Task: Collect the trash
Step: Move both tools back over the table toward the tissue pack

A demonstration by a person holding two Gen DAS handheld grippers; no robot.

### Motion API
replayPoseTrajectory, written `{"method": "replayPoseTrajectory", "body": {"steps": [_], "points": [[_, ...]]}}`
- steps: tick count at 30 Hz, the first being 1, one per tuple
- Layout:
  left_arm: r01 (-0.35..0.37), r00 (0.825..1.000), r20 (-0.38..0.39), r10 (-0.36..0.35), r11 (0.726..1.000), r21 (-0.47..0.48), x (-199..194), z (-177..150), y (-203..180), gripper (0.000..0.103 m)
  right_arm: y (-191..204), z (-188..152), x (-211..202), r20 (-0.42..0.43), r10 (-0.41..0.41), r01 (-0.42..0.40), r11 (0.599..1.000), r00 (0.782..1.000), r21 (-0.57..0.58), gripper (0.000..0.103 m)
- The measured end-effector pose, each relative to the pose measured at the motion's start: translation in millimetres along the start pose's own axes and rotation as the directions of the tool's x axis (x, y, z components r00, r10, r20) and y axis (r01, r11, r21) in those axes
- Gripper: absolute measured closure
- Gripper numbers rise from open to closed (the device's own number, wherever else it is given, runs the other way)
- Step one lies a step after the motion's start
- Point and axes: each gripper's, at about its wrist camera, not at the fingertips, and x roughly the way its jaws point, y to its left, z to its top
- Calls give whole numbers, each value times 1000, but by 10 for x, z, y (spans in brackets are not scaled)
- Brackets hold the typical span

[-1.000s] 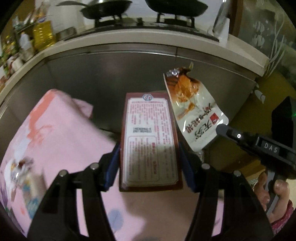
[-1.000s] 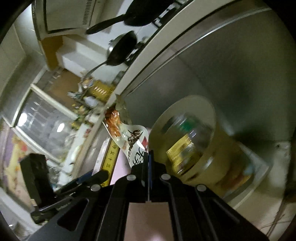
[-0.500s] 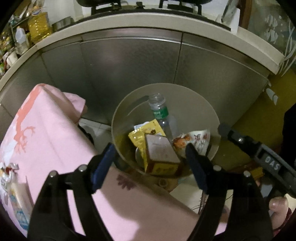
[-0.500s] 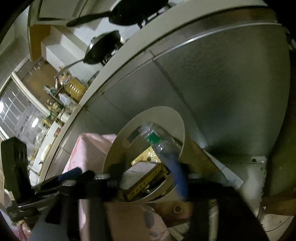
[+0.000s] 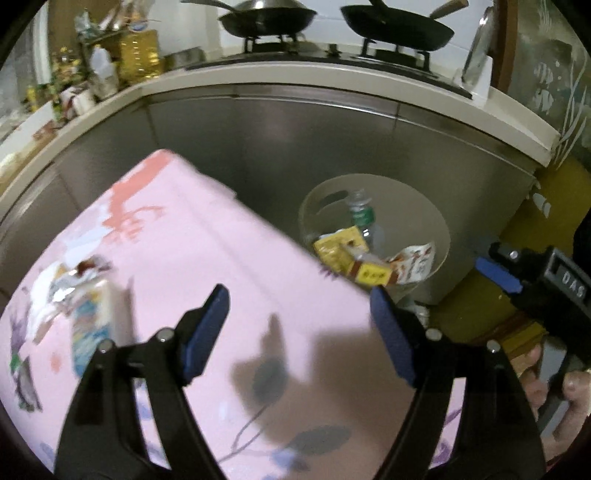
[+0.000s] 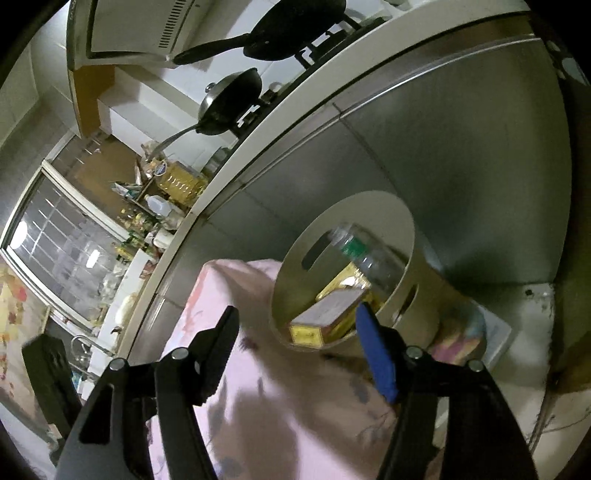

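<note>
Brushed, dull-sheened metal on the cabinet fronts [image 5: 303, 133]. Smooth, matt beige plastic for the bin [image 5: 417, 199], clear glossy plastic for the bottle [image 5: 364, 221] inside. Printed cardboard on the yellow box [image 5: 371, 273], shiny crinkled film on the snack wrapper [image 5: 415, 260]. Soft matt pink cloth [image 5: 207, 258] with printed leaves. Crumpled foil [image 5: 70, 286] and a glossy carton [image 5: 92, 317] on it. Matt black pans [image 5: 266, 18] above.

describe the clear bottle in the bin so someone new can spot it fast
Find the steel cabinet front under the stove; a round beige bin stands on the floor against it. The plastic bottle leans inside toward the back wall. It is the only clear item, green-labelled, poking above the yellow box and snack wrapper.
</note>
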Motion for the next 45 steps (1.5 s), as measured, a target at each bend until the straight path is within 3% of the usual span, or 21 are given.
{"method": "replayPoseTrajectory", "body": {"steps": [6, 22, 45], "points": [[-68, 997, 25, 68, 998, 1, -310, -292, 198, 28, 268, -214, -68, -45, 10, -11, 1000, 999, -29, 39], [-141, 985, 82, 149, 986, -94, -868, -776, 670, 28, 879, -598, -67, -129, 22, -38, 992, 991, -117, 39], [-254, 960, 56, 275, 935, -248, -1048, -1292, 1499, 28, 1546, -1139, 286, -271, 34, -97, 969, 962, -226, 39]]}}
